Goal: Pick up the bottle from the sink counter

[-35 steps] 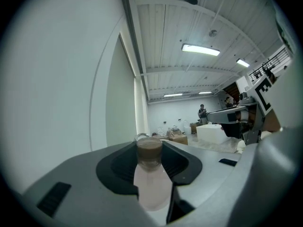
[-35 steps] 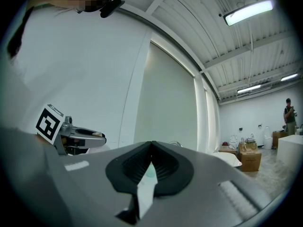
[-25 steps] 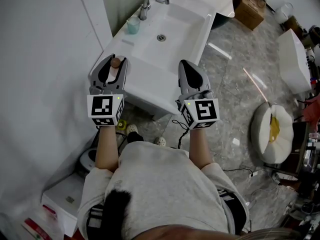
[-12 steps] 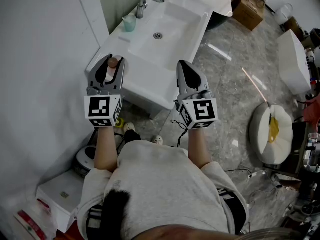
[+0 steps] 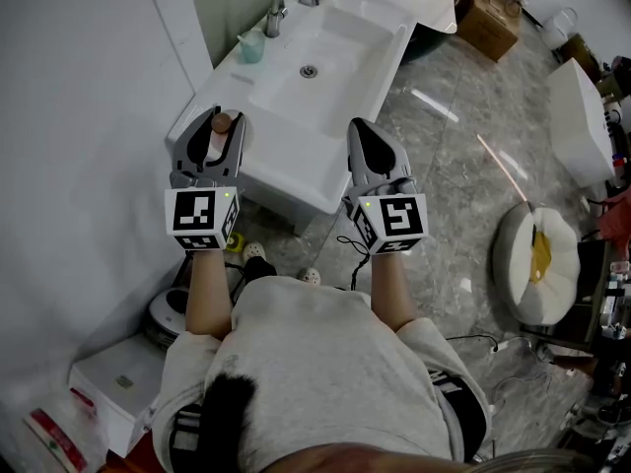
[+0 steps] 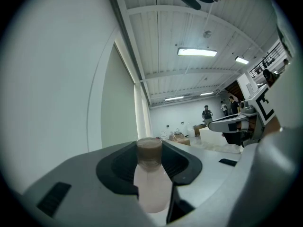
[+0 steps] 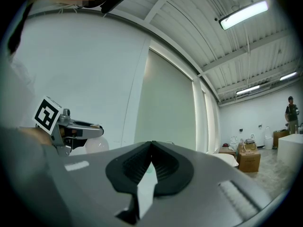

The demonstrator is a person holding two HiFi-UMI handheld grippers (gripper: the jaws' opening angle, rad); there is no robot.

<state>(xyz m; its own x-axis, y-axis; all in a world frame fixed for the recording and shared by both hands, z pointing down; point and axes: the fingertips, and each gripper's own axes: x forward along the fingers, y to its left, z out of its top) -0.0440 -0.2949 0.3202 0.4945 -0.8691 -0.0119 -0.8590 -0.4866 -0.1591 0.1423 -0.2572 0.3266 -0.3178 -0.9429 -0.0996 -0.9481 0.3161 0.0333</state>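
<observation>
Bottle (image 6: 152,193) sat clamped between left gripper (image 5: 225,118) fingers (image 6: 118,167), brown cap (image 6: 148,150) at the tips; right gripper (image 5: 361,128) fingers were shut together, empty, well apart from it.

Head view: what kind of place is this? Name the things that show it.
Probably a washroom setup in a larger hall: white sink counter, faucet, and cardboard boxes beyond.

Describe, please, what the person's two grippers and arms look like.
The left gripper and right gripper match: grey tapered shells with black ribbed pads inside the jaws. Each carries a white cube with black square markers and a small green light. A thin dark cable loops under the right one. The person wears a light short-sleeved top; the forearms are bare.
</observation>
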